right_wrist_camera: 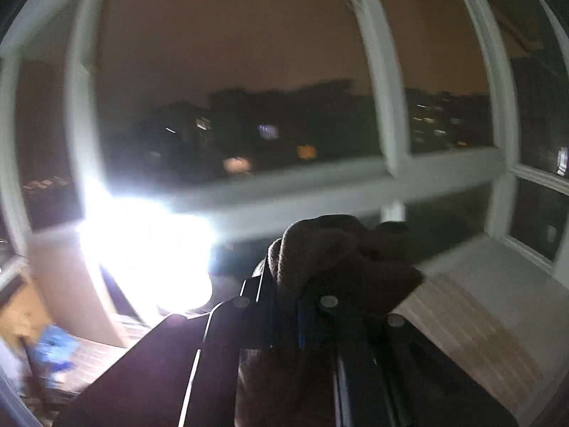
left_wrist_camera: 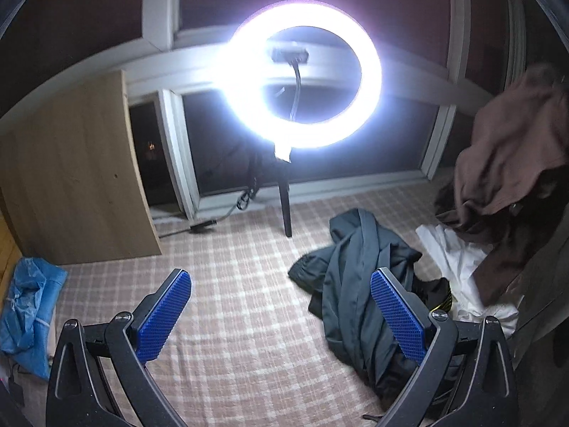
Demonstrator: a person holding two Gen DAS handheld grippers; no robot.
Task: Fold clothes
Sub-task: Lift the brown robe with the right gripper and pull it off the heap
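Note:
My left gripper (left_wrist_camera: 281, 306) stands open over the checked bed cover (left_wrist_camera: 231, 284), its blue pads (left_wrist_camera: 165, 315) wide apart with nothing between them. A dark green garment (left_wrist_camera: 359, 284) lies crumpled just beyond its right finger. To the right a brown garment (left_wrist_camera: 512, 149) hangs lifted in the air above a white garment (left_wrist_camera: 458, 259). In the right wrist view my right gripper (right_wrist_camera: 288, 281) is shut on a bunch of the brown garment (right_wrist_camera: 338, 256), raised toward the window; the cloth hides the fingertips.
A bright ring light (left_wrist_camera: 302, 74) on a stand (left_wrist_camera: 286, 210) is at the far edge of the bed, in front of the window (right_wrist_camera: 249, 185). A wooden board (left_wrist_camera: 71, 178) leans at the left. A blue plastic bag (left_wrist_camera: 28, 306) lies at the left edge.

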